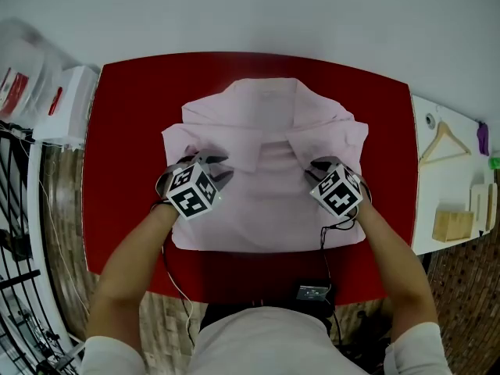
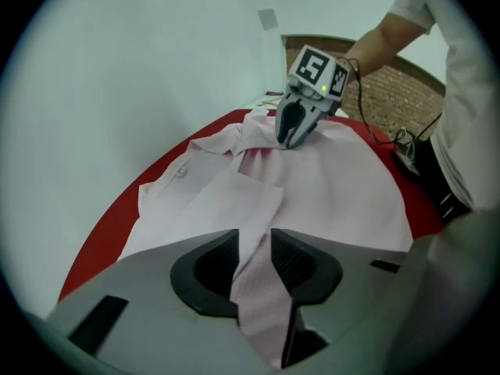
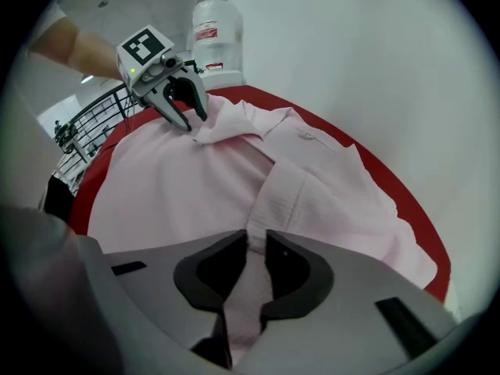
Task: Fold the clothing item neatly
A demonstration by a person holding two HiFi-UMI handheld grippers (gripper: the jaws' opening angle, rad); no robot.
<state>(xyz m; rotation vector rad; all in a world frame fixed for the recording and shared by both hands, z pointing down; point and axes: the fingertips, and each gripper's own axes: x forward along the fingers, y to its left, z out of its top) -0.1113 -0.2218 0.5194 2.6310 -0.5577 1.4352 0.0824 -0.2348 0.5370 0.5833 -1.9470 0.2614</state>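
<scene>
Two side flaps of the pink shirt (image 1: 266, 209) already lie turned in over its middle, so I judge the fold roughly half done. It sits spread across the centre of the red surface (image 1: 129, 139), collar end away from me. My left hand-held gripper (image 2: 254, 266) is pinched on the left flap's edge, and my right hand-held gripper (image 3: 256, 266) is nipped on the right flap's edge. Left to do, I reckon: lay both flaps flat, then bring the hem up toward the collar.
</scene>
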